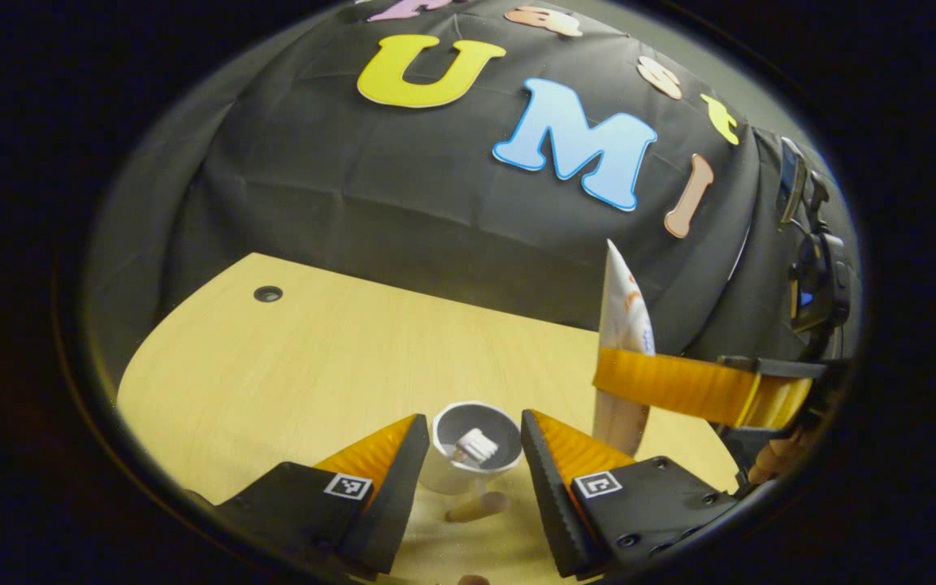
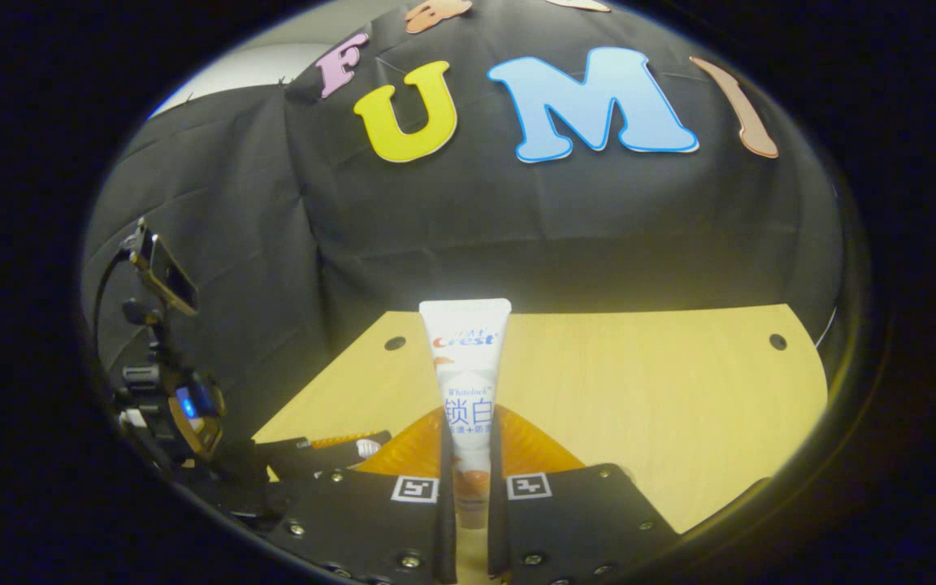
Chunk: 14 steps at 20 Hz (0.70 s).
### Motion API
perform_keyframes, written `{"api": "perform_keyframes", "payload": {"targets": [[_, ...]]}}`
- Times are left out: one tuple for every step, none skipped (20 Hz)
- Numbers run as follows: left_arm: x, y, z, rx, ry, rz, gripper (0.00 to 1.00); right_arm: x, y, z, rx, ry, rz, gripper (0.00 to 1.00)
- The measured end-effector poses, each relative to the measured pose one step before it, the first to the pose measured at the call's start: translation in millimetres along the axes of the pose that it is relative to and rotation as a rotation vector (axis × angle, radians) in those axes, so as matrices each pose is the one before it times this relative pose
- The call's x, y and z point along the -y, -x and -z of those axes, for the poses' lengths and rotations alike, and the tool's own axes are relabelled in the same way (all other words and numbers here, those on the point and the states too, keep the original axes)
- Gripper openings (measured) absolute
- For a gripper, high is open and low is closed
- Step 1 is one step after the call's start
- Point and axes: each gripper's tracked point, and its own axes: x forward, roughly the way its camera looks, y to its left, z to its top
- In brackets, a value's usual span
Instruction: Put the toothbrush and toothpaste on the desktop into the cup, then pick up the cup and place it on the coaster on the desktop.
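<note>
Toothpaste [image 2: 466, 382] upright, pinched between right gripper [image 2: 468, 487] fingers above desk [image 2: 679, 390] | left gripper [image 1: 468, 463] spread wide around cup [image 1: 468, 455] | toothbrush [image 1: 476, 445] inside cup.

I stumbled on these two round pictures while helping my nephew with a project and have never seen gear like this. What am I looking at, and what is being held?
A person holds a two-finger gripper in each hand, and a fisheye camera rides on each one. The left gripper view looks down past the left gripper, whose open fingers straddle a round white cup standing on the pale wooden desktop. A white-bristled toothbrush already sits inside it. The right gripper view looks along the right gripper, which is shut on a white toothpaste tube, held upright. In the left gripper view the tube appears beside the cup, not yet inside it.
</note>
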Motion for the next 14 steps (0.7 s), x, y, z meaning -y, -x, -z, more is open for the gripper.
{"api": "perform_keyframes", "payload": {"targets": [[-2.35,4.43,2.62,-0.00328,0.00347,-0.00364,0.80,-2.96,-5.94,-4.77,0.01160,0.00584,-0.00950,0.16],[-1.59,3.68,1.20,-0.00420,0.00425,-0.00184,0.80,-2.94,-5.36,-2.31,0.01108,0.00624,-0.00856,0.16],[-2.66,4.21,1.66,-0.00351,0.00365,-0.00643,0.71,-2.89,-5.70,-2.12,0.01115,0.00858,-0.00908,0.16],[-2.51,3.85,1.12,-0.00049,0.00396,-0.00290,0.80,-2.93,-6.53,-0.71,0.01031,0.00979,-0.00317,0.16],[-1.84,4.00,2.58,-0.00310,0.00234,-0.00115,0.76,-2.71,-5.92,-0.31,0.00357,0.01026,-0.00454,0.16],[-0.17,4.01,1.73,-0.00616,0.00236,0.00618,0.80,-2.15,-6.62,1.88,0.00511,0.00827,-0.00755,0.16],[-0.45,4.39,2.49,-0.00842,0.00032,0.00046,0.92,-1.36,-5.69,2.22,0.00134,0.00670,-0.00591,0.16],[-2.67,0.82,3.44,-0.00349,0.00049,0.00233,0.96,-1.86,-5.04,3.35,-0.00074,0.00351,-0.00196,0.16],[0.15,3.14,3.46,-0.00793,0.00204,0.00271,0.96,-2.45,-8.04,3.27,-0.00470,0.00683,-0.00092,0.16],[-1.62,2.10,3.94,-0.00778,0.00331,-0.00129,0.96,-0.37,-6.36,3.83,-0.00572,0.00837,0.00173,0.16],[-1.10,3.52,2.39,-0.00574,0.00593,0.00215,0.96,-1.45,-4.92,4.60,-0.00911,0.00784,0.00135,0.16],[-1.22,1.97,3.08,-0.00671,0.00563,0.00135,0.96,0.08,-5.52,3.75,-0.00691,0.00961,0.00255,0.16],[-2.16,2.65,2.88,-0.00509,0.00562,-0.00083,0.96,0.73,-3.15,3.48,-0.00811,0.00983,0.00685,0.16],[-1.93,0.49,1.90,-0.00464,0.00471,0.00039,0.96,0.84,-3.37,4.23,-0.00783,0.00782,0.00730,0.16]]}}
